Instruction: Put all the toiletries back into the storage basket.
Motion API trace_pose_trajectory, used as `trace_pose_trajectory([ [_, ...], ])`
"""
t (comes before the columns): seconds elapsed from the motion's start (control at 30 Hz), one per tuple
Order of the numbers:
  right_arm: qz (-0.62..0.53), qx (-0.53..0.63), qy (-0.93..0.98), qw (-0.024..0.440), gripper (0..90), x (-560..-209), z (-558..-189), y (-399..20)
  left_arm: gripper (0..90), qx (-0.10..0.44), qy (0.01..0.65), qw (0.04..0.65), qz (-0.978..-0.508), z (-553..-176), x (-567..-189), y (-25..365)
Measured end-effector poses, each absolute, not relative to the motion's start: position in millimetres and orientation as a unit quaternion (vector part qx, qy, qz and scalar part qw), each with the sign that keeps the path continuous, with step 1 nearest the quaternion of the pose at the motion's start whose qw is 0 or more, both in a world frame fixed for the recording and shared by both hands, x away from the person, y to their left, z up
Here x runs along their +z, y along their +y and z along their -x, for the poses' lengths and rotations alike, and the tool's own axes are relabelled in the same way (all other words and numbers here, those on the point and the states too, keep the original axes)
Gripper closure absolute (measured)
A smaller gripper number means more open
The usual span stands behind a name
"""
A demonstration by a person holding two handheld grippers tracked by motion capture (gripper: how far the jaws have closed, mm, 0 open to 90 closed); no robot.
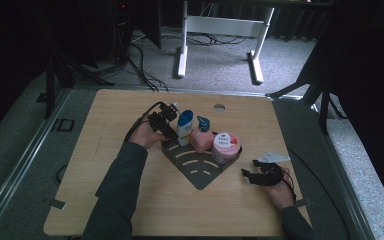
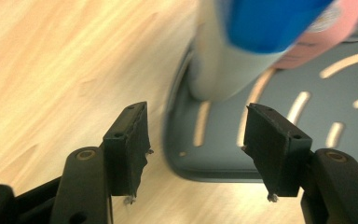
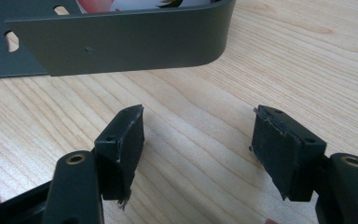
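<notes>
Toiletries stand in a dark grey corner rack (image 1: 200, 172) lying on a pale wooden table (image 1: 105, 200). The rack is a quarter-circle tray with curved slots cut through its floor and a low wall along its two straight sides. Three things sit in it, lined up along the far wall. At the left is a white bottle with a blue label (image 1: 184, 125), upright. Touching it on the right is a pink bottle with a blue spray top (image 1: 201, 137). At the right end is a round white tub with a pink lid (image 1: 225, 147), its lid facing up; the print on it is too small to read with certainty.

The left gripper (image 1: 164, 121) hovers just beside the white bottle, at the rack's left corner. In the left gripper view its jaws stand well apart with nothing between them; the rack's rim and the foot of the white bottle (image 2: 223, 74) lie beyond the pads. That view is blurred, and the bottle's top is cut off by the frame.

The right gripper (image 1: 252, 175) rests near the table's right edge, just beside the rack's right corner. Its jaws are also wide apart and empty, over bare wood. In the right gripper view the rack's wall (image 3: 121, 42) hides nearly all of the tub behind it.
</notes>
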State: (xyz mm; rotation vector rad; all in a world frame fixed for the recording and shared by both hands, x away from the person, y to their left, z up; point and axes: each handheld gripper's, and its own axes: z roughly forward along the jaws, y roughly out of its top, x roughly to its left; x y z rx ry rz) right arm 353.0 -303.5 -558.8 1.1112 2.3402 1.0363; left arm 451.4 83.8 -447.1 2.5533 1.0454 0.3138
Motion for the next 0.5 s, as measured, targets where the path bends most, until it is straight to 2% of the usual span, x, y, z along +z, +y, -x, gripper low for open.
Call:
trace_pose_trajectory([
  [0.2, -0.392, 0.366, 0.826, 0.175, 34.0, -559, -353, -304, 43.9, 0.126, 0.389, 0.19, -0.893, -452, -450, 97],
  [0.5, -0.393, 0.366, 0.826, 0.175, 34.0, -559, -353, -304, 42.7, 0.152, 0.422, 0.163, -0.879, -452, -459, 119],
])
